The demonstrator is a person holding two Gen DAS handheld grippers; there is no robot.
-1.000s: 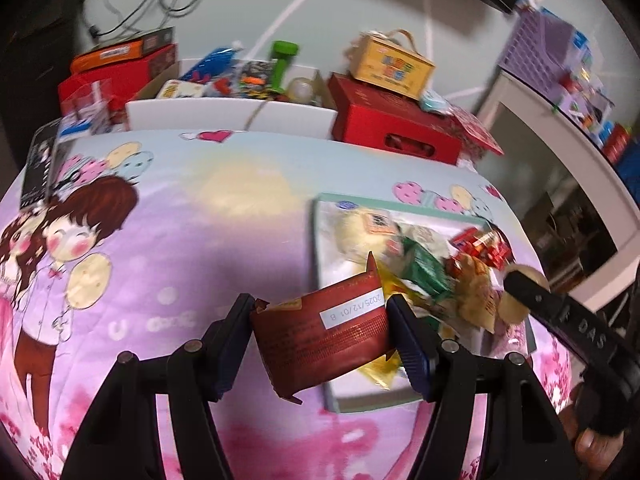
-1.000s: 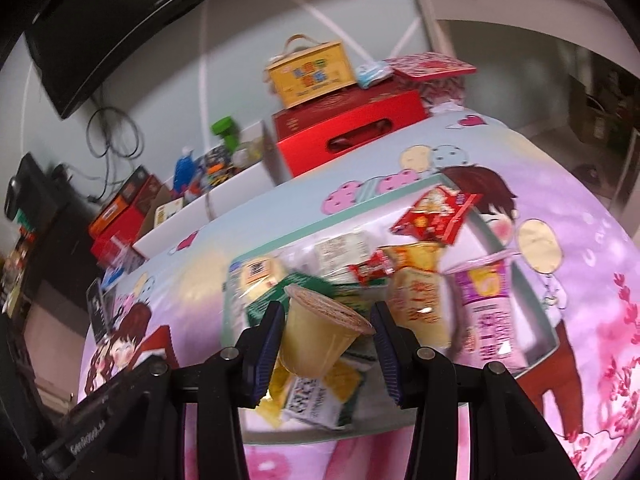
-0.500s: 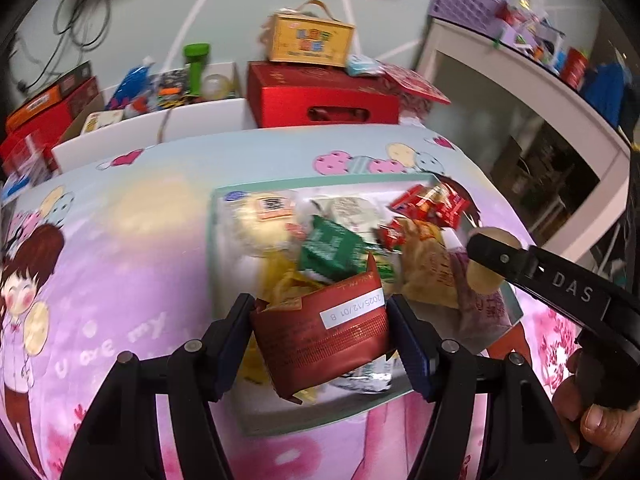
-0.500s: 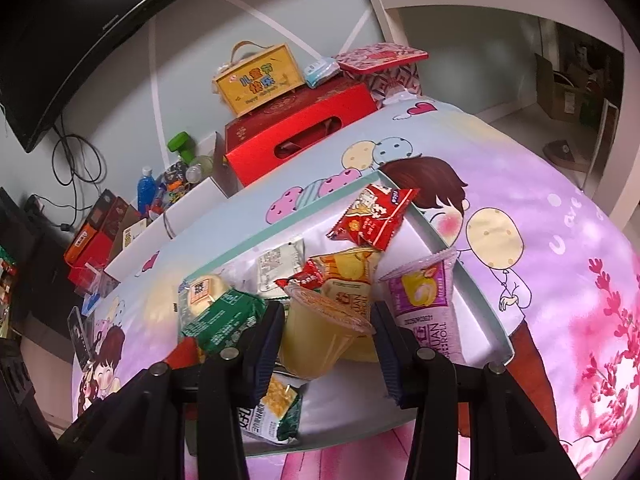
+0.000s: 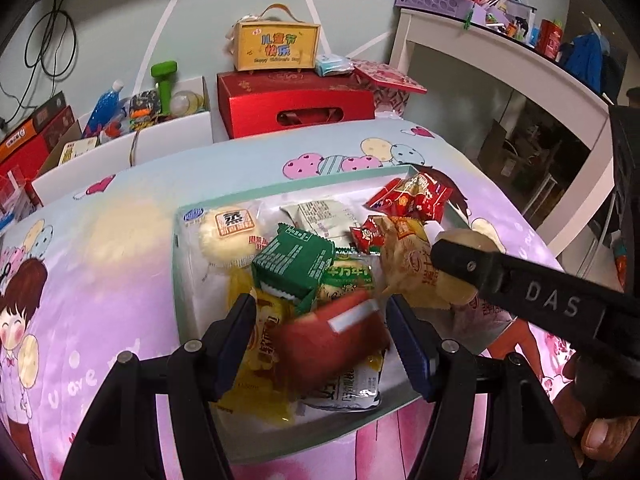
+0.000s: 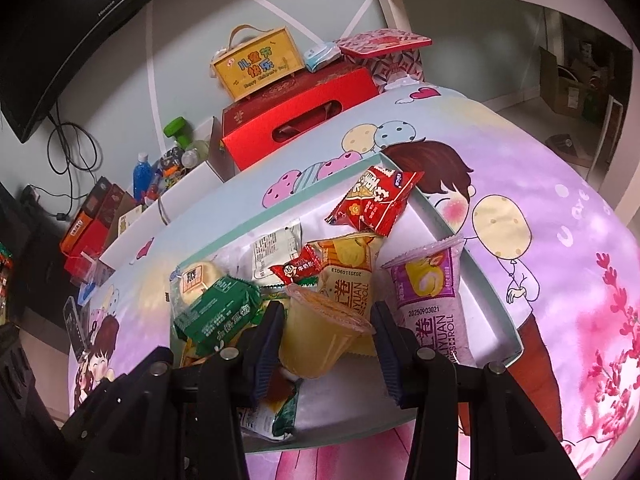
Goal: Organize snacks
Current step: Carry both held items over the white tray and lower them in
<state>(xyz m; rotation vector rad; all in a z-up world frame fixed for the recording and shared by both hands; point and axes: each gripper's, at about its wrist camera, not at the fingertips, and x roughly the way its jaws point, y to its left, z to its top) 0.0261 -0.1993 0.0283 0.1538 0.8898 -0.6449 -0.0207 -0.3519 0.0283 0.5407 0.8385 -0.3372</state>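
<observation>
Left wrist view: a cartoon-printed tablecloth [image 5: 120,240] in pink and lilac is seen covering the table, and on it a shallow white tray with a mint-green rim [image 5: 175,280] is piled with wrapped snacks. Above the tray's near end the left gripper [image 5: 320,332] is seen with its jaws spread wide; a dark red packet [image 5: 332,340] is caught between them as a blur, apparently loose and dropping, though contact with the pads cannot be told for certain. A white label strip is visible on the packet. Behind it a green wafer pack [image 5: 294,260] and a round bun in clear wrap [image 5: 230,236] are heaped (several packs overlap).

From the right wrist view, the right gripper [image 6: 328,344] is seen closed on a jelly cup [image 6: 316,332], pale yellow with an orange foil lid, held tilted over the tray's middle, just beside a purple roll-cake pack [image 6: 432,304].

The step in hand is judged to be releasing both snacks into the tray. It would best be done low over a bare white patch, so the cup is not toppled off the heap and nothing is pushed past the rim.
</observation>
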